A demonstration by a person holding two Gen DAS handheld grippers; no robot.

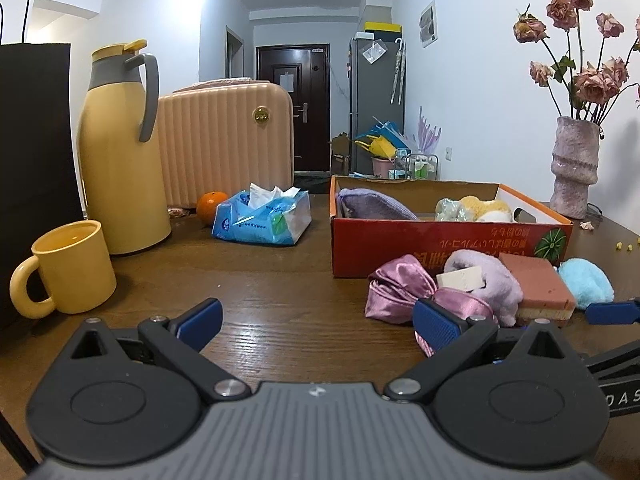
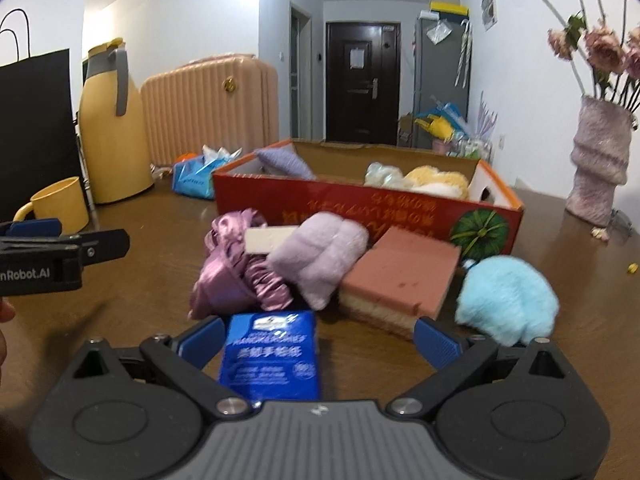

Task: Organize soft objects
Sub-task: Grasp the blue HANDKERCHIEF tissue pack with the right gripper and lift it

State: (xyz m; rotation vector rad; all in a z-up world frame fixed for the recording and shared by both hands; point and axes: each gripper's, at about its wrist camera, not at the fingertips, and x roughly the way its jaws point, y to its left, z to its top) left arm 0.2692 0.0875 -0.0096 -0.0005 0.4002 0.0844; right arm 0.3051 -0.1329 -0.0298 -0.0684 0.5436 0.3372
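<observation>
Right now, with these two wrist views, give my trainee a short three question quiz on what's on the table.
1. True or false: the blue tissue packet already lies inside the red cardboard box.
2. Which soft item lies farthest right in the pile in front of the box? A) pink sponge B) light blue fluffy ball C) satin scrunchie
3. Fill in: the fingers of the right gripper stand ____ around the packet.

Key
1. False; it lies on the table between the right gripper's fingers.
2. B
3. open; the left gripper is open too and holds nothing.
</observation>
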